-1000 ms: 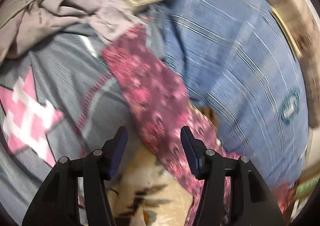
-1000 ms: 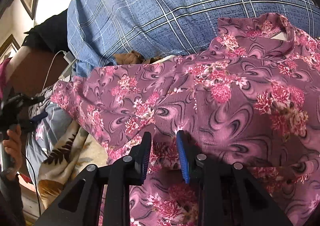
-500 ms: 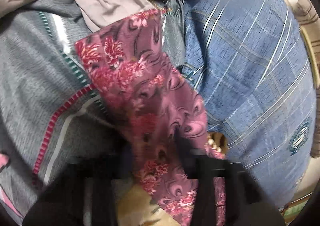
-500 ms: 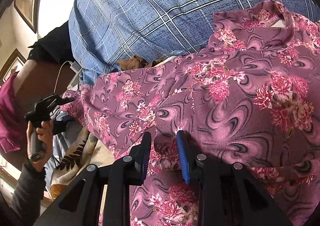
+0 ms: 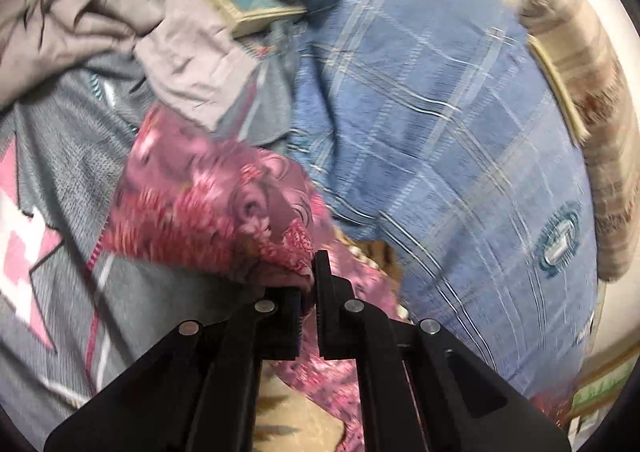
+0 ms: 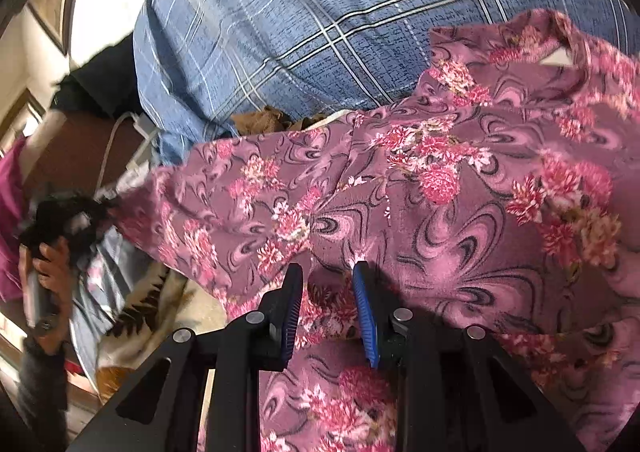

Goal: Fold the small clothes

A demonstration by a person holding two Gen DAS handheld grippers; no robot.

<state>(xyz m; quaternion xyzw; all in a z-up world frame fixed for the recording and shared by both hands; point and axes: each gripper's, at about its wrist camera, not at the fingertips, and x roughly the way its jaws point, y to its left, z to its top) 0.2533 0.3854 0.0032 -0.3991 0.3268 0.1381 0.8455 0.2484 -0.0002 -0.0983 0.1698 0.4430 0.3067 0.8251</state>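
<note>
Your left gripper (image 5: 310, 288) was standing apart a second ago; now its fingers are clamped on the sleeve end of the floral top (image 6: 440, 204), bunching it at 9 o'clock. Your right gripper (image 6: 326, 308) holds a fold of the same top, which lies against the blue checked pillow (image 6: 320, 20). The sleeve looks ready to carry inward.
</note>
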